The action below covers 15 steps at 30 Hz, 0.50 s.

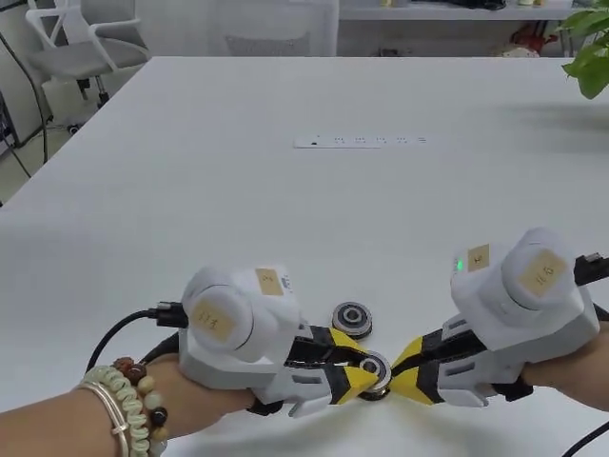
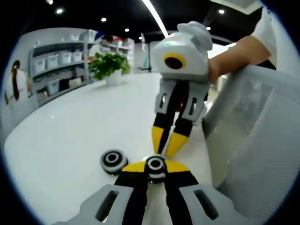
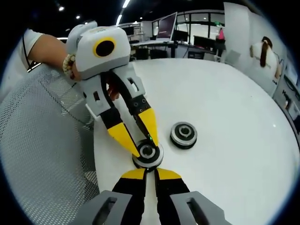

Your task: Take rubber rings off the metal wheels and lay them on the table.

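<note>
The left gripper (image 1: 360,378) and right gripper (image 1: 400,369) point at each other near the front edge of the worktop (image 1: 285,219), their yellow tips meeting on a metal wheel (image 1: 375,365). A second wheel (image 1: 352,319) lies just behind it.

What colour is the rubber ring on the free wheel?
Black. The rubber ring shows best in the right gripper view.

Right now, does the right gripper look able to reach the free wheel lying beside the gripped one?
Probably yes: the free wheel lies in the open on the table, close beside the gripped wheel, with nothing between it and the right gripper, whose tips sit at that wheel.
</note>
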{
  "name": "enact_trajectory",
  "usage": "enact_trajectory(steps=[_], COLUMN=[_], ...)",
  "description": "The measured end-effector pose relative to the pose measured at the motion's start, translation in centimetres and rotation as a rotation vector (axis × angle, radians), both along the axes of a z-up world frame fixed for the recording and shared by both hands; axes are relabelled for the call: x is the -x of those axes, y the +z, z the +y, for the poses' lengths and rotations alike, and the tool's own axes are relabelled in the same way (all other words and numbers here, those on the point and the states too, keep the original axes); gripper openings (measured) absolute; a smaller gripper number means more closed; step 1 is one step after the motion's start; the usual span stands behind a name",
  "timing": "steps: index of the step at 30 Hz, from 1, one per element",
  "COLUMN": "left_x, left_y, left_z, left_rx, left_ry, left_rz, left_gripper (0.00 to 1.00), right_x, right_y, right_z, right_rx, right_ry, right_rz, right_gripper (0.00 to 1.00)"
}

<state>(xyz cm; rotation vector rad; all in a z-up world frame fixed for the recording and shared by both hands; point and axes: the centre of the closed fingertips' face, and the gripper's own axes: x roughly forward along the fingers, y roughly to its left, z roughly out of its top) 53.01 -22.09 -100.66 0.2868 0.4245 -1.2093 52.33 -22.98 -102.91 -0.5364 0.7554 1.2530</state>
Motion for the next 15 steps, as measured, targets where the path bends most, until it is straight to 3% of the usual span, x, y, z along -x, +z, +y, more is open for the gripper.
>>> enact_trajectory(steps=[7,15], left_x=[-0.03,-0.08], left_y=[0.0,0.0], left_z=[0.04,0.1], left_rx=[0.0,0.001], left_ry=[0.001,0.005], left_rz=[0.001,0.005], left_gripper=[0.14,0.14], right_x=[-0.41,-0.91], right_y=[0.07,0.23], right_z=[-0.15,-0.35], right_rx=[0.015,-0.011], right_ry=[-0.019,-0.115], right_rz=[-0.01,0.052], right_gripper=[0.0,0.0])
